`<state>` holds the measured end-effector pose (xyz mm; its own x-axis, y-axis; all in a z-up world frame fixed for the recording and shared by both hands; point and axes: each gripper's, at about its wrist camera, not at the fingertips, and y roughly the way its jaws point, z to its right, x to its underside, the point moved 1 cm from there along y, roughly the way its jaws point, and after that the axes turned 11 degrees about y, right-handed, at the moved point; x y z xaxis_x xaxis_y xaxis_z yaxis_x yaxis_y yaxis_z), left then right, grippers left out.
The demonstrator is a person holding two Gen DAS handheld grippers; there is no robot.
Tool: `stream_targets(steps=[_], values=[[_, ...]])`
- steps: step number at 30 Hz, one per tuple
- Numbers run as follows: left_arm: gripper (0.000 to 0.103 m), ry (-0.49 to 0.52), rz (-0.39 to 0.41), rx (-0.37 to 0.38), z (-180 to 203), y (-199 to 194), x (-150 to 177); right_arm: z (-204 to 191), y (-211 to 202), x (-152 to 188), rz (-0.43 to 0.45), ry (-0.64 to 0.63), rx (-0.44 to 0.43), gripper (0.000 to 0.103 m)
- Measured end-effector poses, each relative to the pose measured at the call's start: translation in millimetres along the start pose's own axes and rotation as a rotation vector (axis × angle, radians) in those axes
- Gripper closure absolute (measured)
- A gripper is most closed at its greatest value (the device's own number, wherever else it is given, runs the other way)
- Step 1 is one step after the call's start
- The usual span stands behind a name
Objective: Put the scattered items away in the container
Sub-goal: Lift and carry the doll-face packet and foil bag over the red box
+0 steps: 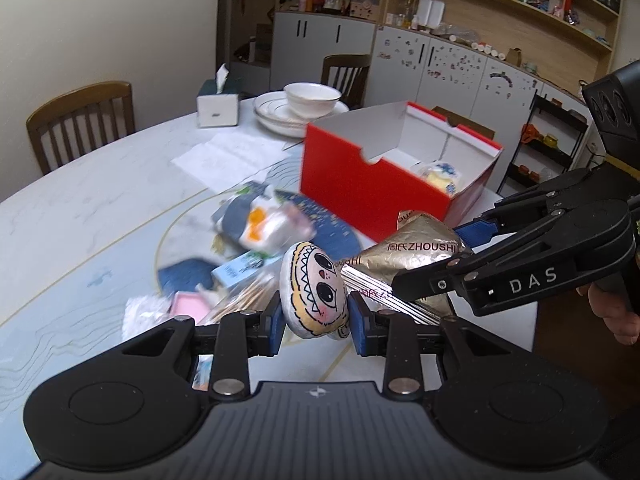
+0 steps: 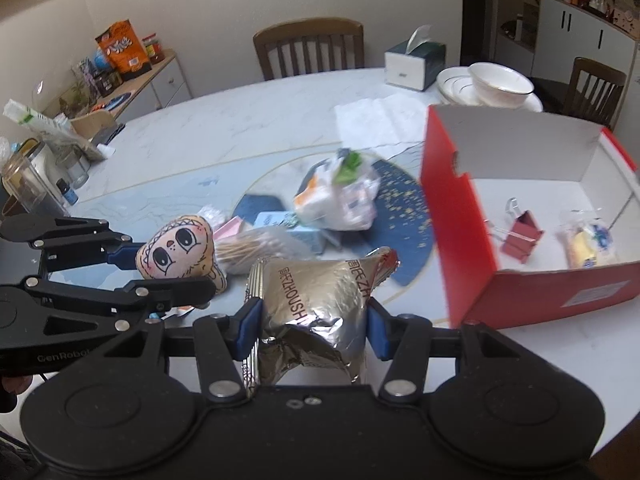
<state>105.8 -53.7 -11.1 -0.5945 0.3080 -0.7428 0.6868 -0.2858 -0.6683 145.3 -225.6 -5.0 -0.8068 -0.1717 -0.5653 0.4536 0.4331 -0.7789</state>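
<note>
On the marble table (image 2: 248,120) the open red box (image 2: 452,216) sits right of both grippers, the right gripper (image 2: 314,320) clamping a silver foil packet (image 2: 316,300) and the left gripper (image 1: 316,316) pinching a small plush face doll (image 1: 312,288)
</note>
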Motion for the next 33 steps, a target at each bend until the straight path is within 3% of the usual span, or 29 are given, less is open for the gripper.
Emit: stream_targets(steps=[15, 33], values=[[0.072, 0.057, 0.041, 0.032, 44.2, 23.9, -52.0, 63.8, -42.3, -27.0, 0.095, 0.027, 0.024, 0.051], [0.072, 0.110, 0.059, 0.029, 83.6, 78.5, -121.2, 144.5, -53.7, -58.2, 0.144, 0.041, 0.054, 0.051]])
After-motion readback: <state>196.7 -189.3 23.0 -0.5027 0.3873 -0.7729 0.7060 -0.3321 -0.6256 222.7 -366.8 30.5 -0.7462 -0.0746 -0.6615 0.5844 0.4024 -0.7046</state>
